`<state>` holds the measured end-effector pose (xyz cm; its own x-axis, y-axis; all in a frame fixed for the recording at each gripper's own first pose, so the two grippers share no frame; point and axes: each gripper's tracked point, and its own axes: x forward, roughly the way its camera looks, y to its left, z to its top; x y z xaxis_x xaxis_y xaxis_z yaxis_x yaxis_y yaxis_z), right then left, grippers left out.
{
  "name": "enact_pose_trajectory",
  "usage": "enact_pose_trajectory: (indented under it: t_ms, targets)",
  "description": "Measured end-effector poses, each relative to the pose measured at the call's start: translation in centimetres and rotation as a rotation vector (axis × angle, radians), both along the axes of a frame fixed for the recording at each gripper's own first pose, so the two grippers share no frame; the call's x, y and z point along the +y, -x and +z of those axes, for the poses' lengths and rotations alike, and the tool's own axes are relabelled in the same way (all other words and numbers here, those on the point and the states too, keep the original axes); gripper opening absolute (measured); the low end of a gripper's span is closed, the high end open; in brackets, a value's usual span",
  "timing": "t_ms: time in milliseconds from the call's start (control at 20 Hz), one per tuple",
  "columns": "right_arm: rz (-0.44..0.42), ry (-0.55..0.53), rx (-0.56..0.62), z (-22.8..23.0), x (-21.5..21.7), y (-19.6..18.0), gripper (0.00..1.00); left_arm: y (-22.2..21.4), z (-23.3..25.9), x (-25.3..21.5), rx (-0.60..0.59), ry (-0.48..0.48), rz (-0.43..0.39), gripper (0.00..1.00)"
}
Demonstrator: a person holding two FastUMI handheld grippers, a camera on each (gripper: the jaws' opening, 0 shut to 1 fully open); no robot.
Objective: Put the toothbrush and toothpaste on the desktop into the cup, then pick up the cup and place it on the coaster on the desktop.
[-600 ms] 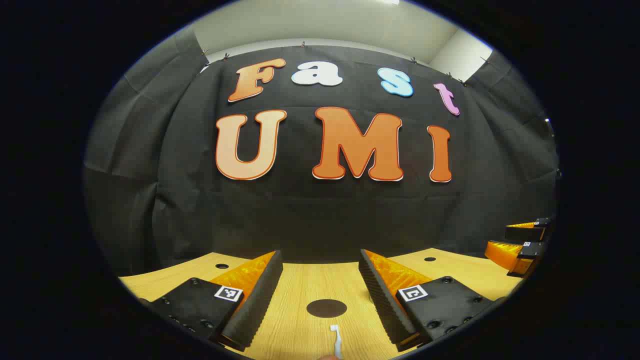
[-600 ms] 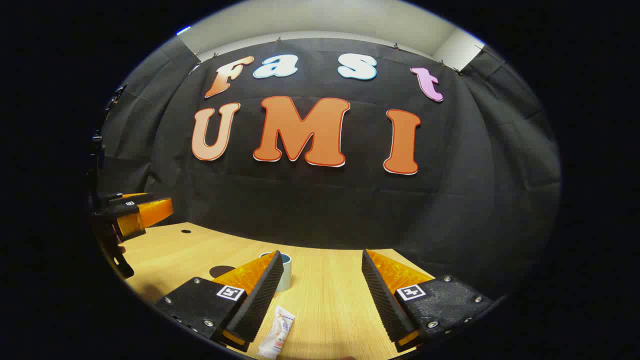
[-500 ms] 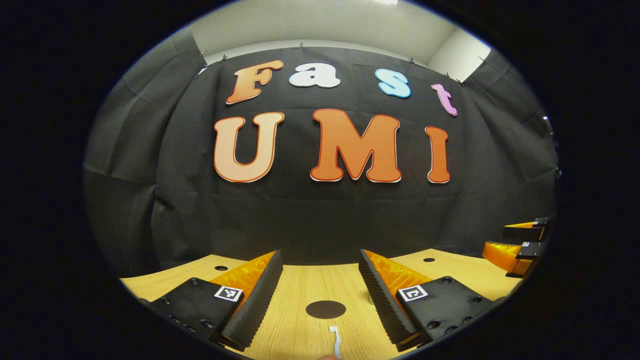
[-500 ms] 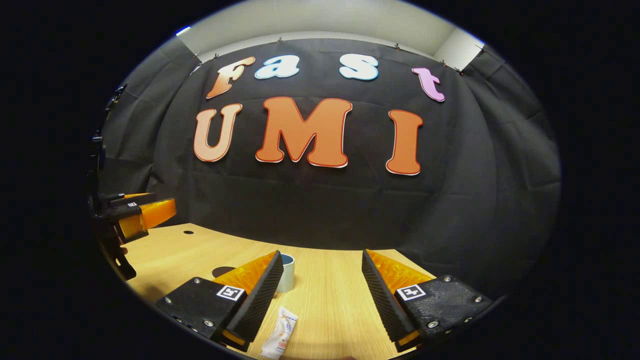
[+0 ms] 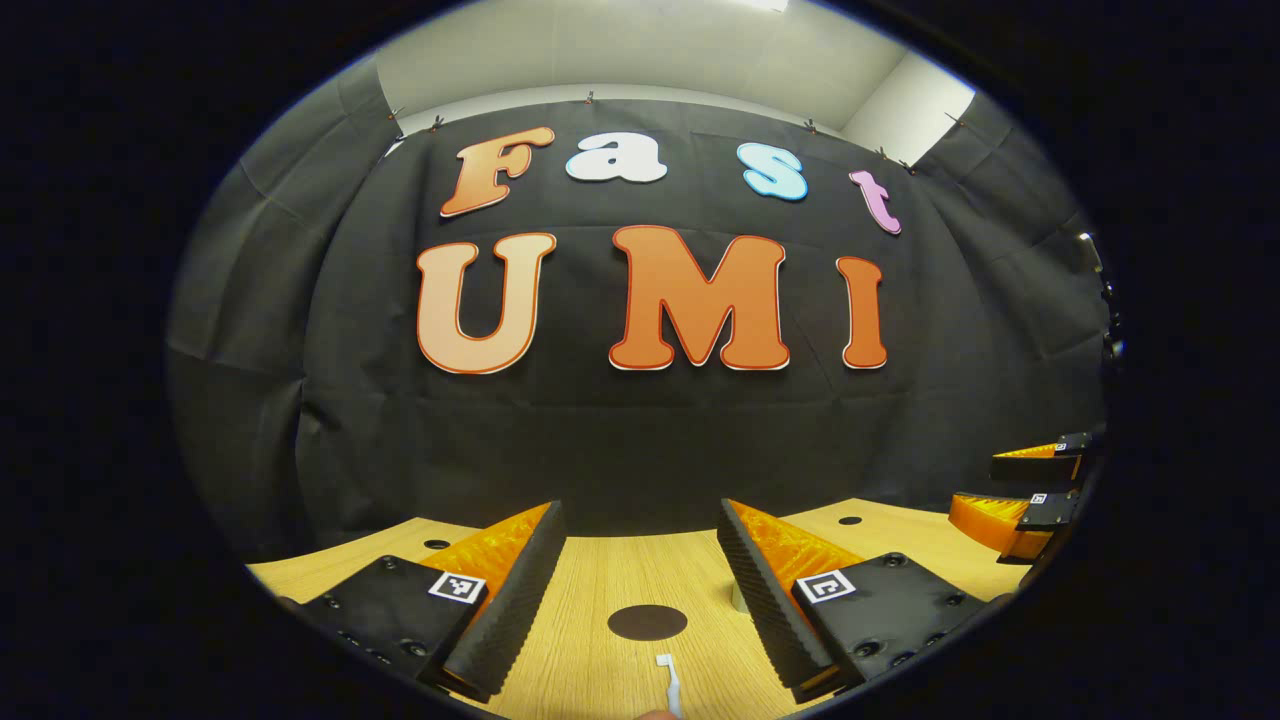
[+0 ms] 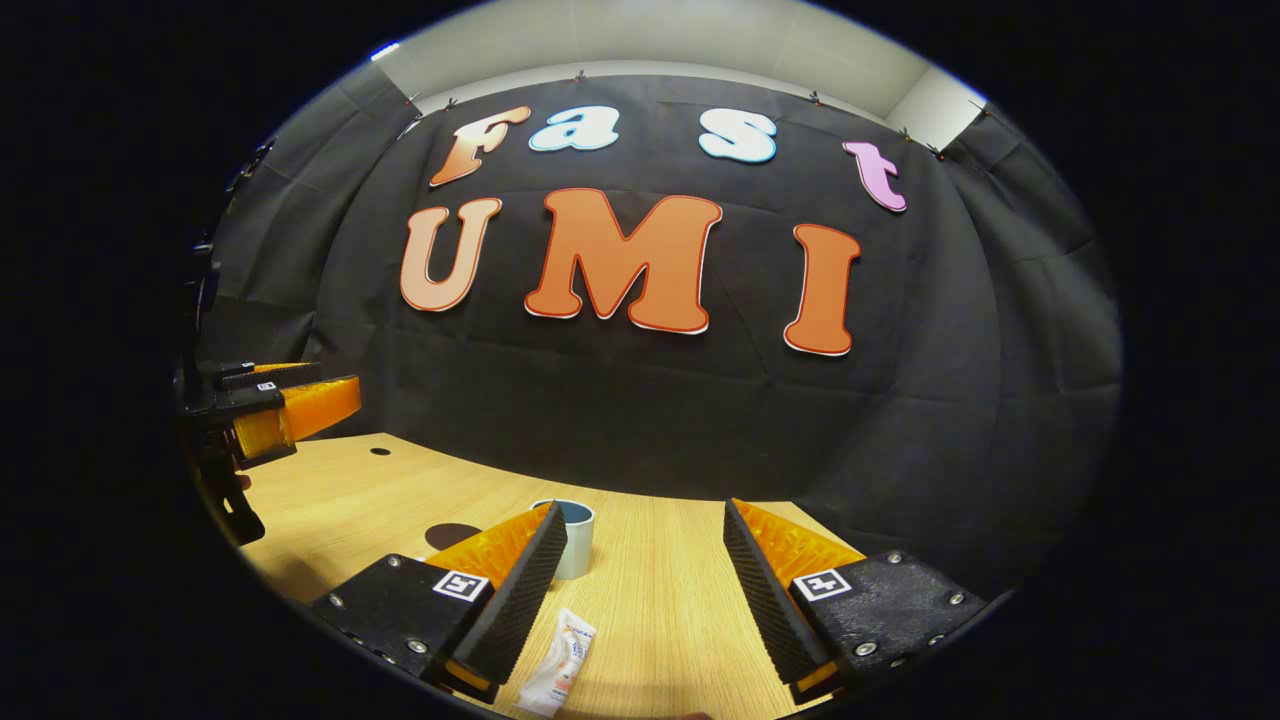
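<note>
We hold 2 claws low over the wooden surface [image 6: 660, 590], both released with fingers spread and nothing between them. Nearest in the left gripper view, the toothbrush [image 5: 668, 684] lies at the near edge, right below the left claw [image 5: 640, 590], head pointing away. Just beyond it sits the dark round coaster [image 5: 647, 622], between the fingers' line of sight. In the right gripper view, the toothpaste [image 6: 560, 673] lies flat at the near edge, beside the left finger of the right claw [image 6: 645, 590]. Farther on stands the cup [image 6: 572, 540], upright and empty as far as we can tell, partly hidden by that finger.

We judge nothing is in the cup yet. The risks from here: the thin toothbrush lies flat, so a shallow pinch could skid off it; the soft tube could buckle or slip if squeezed near its end; and the light cup could tip if a finger clips its rim while we drop things in.
</note>
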<state>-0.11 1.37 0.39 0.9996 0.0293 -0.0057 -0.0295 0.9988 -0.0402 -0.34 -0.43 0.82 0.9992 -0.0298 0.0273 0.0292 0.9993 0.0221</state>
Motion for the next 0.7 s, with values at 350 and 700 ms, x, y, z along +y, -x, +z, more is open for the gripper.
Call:
enact_pose_trajectory:
  t_ms: [350, 700]
  targets:
    - [0.009, 0.001, 0.027, -0.3, 0.3, 0.1, 0.95, 0.1, -0.5, -0.1, 0.036, -0.007, 0.003, 0.97]
    - [0.035, -0.033, 0.186, -4.2, 1.6, -0.1, 0.94, 0.2, -4.5, -1.5, 0.186, -0.006, -0.038, 0.97]
